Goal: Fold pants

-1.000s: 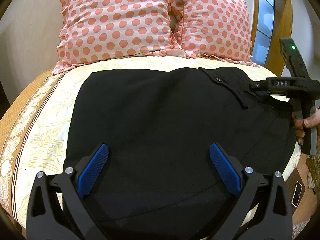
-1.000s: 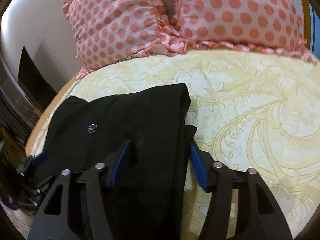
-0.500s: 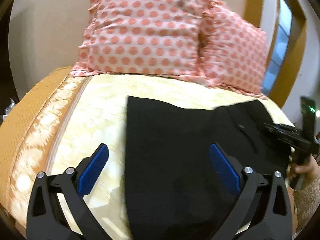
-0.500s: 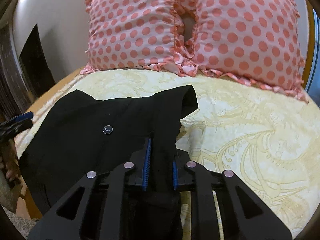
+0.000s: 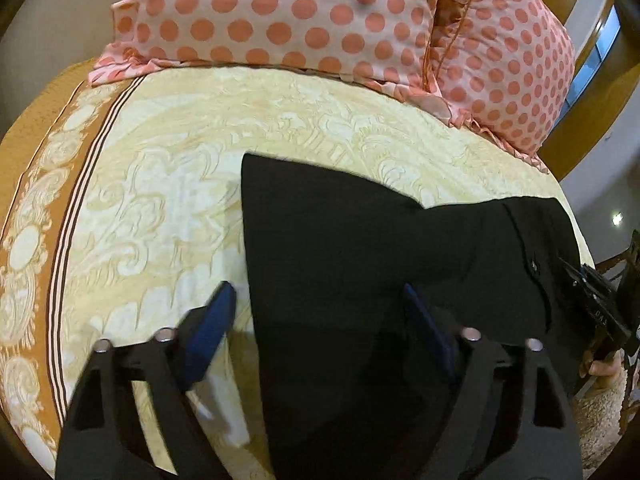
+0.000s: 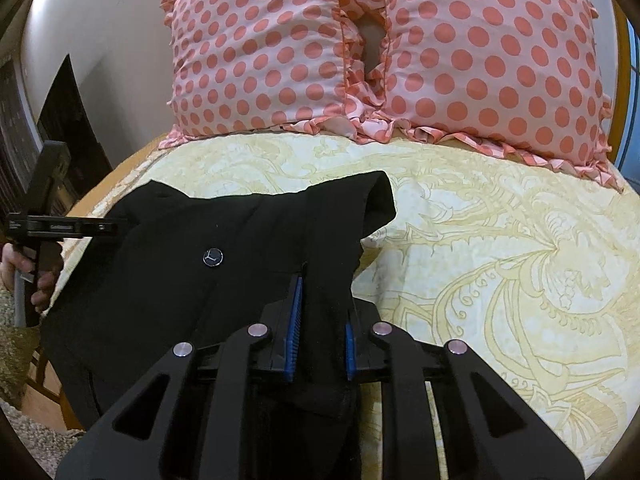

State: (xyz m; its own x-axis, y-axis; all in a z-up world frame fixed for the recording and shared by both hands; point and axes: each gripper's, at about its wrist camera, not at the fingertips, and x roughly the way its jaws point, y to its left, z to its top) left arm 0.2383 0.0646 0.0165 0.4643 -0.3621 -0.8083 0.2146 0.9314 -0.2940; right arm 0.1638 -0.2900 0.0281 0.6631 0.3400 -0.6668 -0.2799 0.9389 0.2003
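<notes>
Black pants [image 5: 380, 248] lie folded on the cream patterned bedspread [image 5: 168, 184]. My left gripper [image 5: 320, 320] is open, its jaws straddling the pants' left edge near the front of the bed. My right gripper [image 6: 320, 320] is shut on the waistband end of the pants [image 6: 224, 264], near the button [image 6: 212, 257]. The right gripper also shows at the right edge of the left wrist view [image 5: 600, 312]. The left gripper shows at the left of the right wrist view [image 6: 52, 224].
Two pink polka-dot pillows [image 6: 360, 48] stand against the headboard at the back of the bed. An orange border [image 5: 36, 200] runs along the bed's left side. A wooden frame [image 5: 576, 92] and window stand at the right.
My right gripper closed on the waistband. My left gripper moved left and lower, from over the middle of the pants to their left edge, still open.
</notes>
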